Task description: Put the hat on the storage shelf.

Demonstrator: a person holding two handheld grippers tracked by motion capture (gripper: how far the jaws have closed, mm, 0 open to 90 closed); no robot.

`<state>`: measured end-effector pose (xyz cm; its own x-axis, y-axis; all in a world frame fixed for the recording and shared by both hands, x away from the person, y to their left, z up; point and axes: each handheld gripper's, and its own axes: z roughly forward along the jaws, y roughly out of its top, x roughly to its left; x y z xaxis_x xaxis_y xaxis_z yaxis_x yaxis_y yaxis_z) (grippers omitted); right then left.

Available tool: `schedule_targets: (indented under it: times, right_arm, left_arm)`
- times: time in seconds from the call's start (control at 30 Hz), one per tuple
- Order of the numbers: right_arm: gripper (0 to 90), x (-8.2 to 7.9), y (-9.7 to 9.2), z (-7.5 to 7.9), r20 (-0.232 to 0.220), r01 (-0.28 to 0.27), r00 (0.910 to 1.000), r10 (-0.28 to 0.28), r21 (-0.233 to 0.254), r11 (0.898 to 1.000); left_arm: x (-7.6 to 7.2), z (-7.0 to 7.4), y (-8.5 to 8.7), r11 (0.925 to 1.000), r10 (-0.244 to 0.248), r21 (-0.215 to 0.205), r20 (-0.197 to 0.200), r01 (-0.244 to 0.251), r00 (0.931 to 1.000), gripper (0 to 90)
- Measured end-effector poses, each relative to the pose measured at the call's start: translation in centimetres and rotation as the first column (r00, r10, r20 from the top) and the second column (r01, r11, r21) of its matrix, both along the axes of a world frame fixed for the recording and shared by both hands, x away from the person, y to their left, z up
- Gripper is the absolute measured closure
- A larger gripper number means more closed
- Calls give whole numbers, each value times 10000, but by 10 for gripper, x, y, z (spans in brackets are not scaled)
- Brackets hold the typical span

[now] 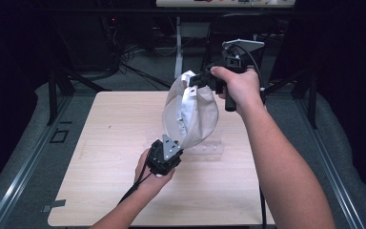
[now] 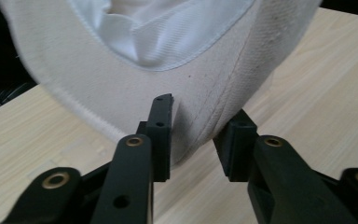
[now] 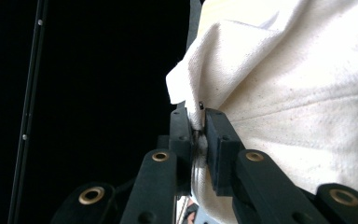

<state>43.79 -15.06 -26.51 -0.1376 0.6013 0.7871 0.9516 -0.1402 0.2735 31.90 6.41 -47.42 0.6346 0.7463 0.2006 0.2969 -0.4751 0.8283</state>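
Two hand-held grippers on one cream cap [image 1: 190,114], held up over the pale desk [image 1: 100,157]. Seen from the high view: cap hanging between both hands, crown sagging, a clear plastic piece [image 1: 209,148] lying on the desk just under it, cables and stand legs on the dark floor beyond. Seen close from the left hand-held gripper [image 2: 193,140]: brim edge between partly closed jaws, left pad touching cloth, right pad's contact not clear, white lining above. Seen from the right hand-held gripper [image 3: 198,135]: jaws clamped tight on a fold of the cap's cloth, darkness at left
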Motion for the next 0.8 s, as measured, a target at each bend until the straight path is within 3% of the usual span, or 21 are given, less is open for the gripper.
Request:
schedule_targets:
  times: [0.13, 0.3, 0.37, 0.47, 0.8]
  right_arm:
    - [820, -1, 0, 2, 70, -25, 10000, 25, 9, 10000]
    - [820, -2, 0, 6, 147, -4, 9999, 5, -86, 10000]
    - [820, -2, 0, 7, 216, 24, 9998, -22, -106, 9999]
    - [820, -1, 0, 6, 207, 59, 9998, -54, -256, 9997]
    - [820, 1, -5, -1, 109, 136, 9999, -130, -513, 9986]
  left_arm:
    - [4, 5, 9, 10000, 15, -88, -23, -16, 10000, 755]
    - [9, 12, 16, 9983, -562, -173, -141, 560, 9983, 790]
    - [14, 15, 19, 9918, -997, -852, -461, 955, 9940, 800]
    - [19, 15, 20, 9853, -1111, -1391, -781, 996, 9907, 801]
    - [30, 9, 14, 9767, -1395, -1802, -1179, 1169, 9832, 805]
